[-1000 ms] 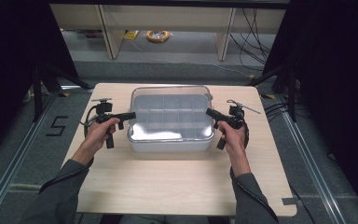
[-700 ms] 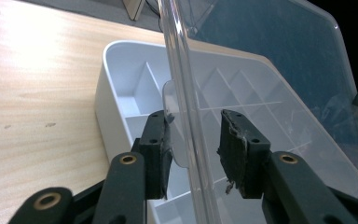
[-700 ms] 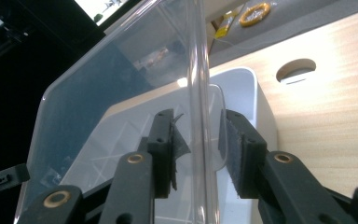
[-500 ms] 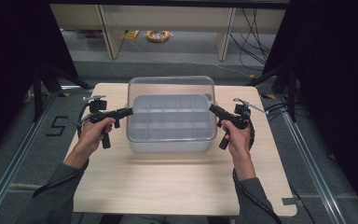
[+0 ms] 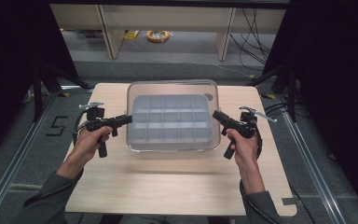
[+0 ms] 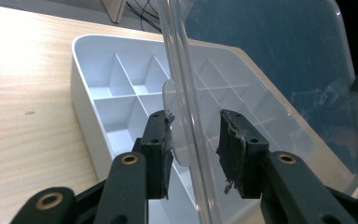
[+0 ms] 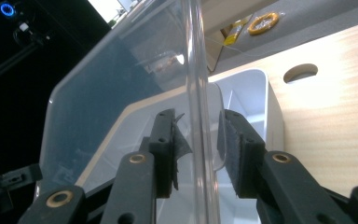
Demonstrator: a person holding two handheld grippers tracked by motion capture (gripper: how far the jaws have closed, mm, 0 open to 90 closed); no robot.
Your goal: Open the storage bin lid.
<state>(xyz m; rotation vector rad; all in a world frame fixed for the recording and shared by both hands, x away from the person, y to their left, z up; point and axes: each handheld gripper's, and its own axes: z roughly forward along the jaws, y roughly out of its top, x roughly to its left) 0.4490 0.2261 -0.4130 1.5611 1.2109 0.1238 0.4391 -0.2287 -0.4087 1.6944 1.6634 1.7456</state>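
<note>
A white box divided into several compartments sits mid-table. Its clear lid is raised above it, held by both side edges. My left gripper is shut on the lid's left rim, and its jaws have just closed a little tighter. My right gripper is shut on the right rim. In the left gripper view the lid slants up between my left gripper pads, over the box. In the right gripper view my right gripper straddles the lid edge above the box.
The wooden table has a round hole behind the box's right corner and a notch at its front right. A yellow cable coil lies on the floor beyond. Dark curtains flank both sides.
Both hands have risen with the lid. The lid has lifted off the box, and the compartments now show clearly through it.
</note>
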